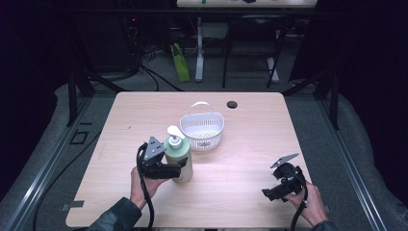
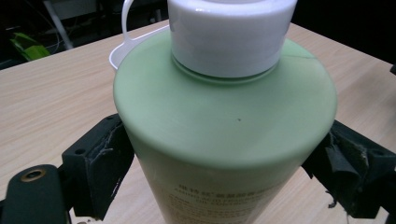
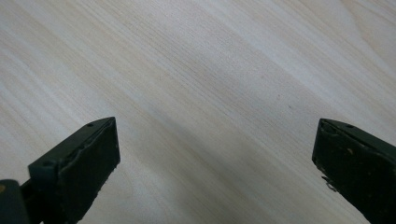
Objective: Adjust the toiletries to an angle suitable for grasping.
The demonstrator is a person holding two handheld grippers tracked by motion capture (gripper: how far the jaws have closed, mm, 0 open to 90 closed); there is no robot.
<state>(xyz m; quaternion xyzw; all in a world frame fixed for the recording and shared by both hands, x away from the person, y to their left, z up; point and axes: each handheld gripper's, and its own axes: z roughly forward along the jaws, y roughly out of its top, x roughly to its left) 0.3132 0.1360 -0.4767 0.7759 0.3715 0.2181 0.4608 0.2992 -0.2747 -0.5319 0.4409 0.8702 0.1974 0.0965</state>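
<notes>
L gripper [image 1: 179, 169] clamping green pump bottle [image 1: 180, 161] low on body for upright lift, prob to basket [image 1: 202, 129]; R gripper [image 1: 275, 191] idling w/ jaws wide apart.

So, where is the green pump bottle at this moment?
In the high view the green pump bottle stands upright on the left half of the table, just in front of the white basket, and the left claw grips its body.

The counter [image 1: 240, 159] carries one green pump bottle [image 1: 180, 161], one white perforated basket [image 1: 202, 129] with a single handle, and one small black disc [image 1: 232, 104]. Two hand-held grippers are in use, left [image 1: 180, 168] and right [image 1: 266, 193].
</notes>
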